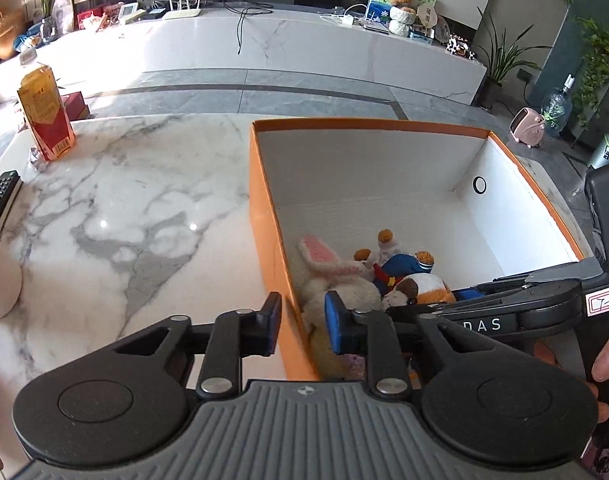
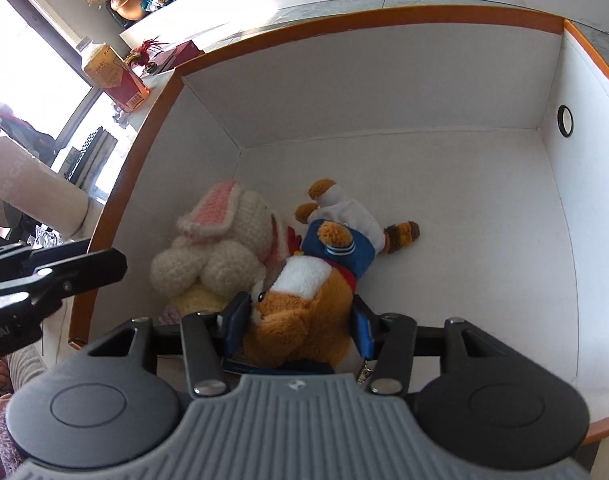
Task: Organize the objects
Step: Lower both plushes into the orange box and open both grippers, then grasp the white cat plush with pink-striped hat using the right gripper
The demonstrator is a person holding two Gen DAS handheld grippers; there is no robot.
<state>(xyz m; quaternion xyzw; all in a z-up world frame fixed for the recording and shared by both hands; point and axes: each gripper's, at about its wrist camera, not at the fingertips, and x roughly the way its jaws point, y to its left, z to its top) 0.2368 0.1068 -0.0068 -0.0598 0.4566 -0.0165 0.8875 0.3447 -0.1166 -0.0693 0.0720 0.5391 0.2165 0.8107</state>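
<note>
orange plush dog (image 2: pixel 304 312) is gripped by the right gripper (image 2: pixel 300 328) jaws, low in the orange box (image 2: pixel 344 20) beside the crocheted rabbit (image 2: pixel 220 248). left gripper (image 1: pixel 300 328): jaws nearly closed, empty, straddling the box's left wall. release is best made once the dog rests on the floor.

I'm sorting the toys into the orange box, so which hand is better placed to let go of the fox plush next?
Right. The right tool already straddles the fox plush inside the orange box. The left tool holds nothing, astride the box wall.
</note>
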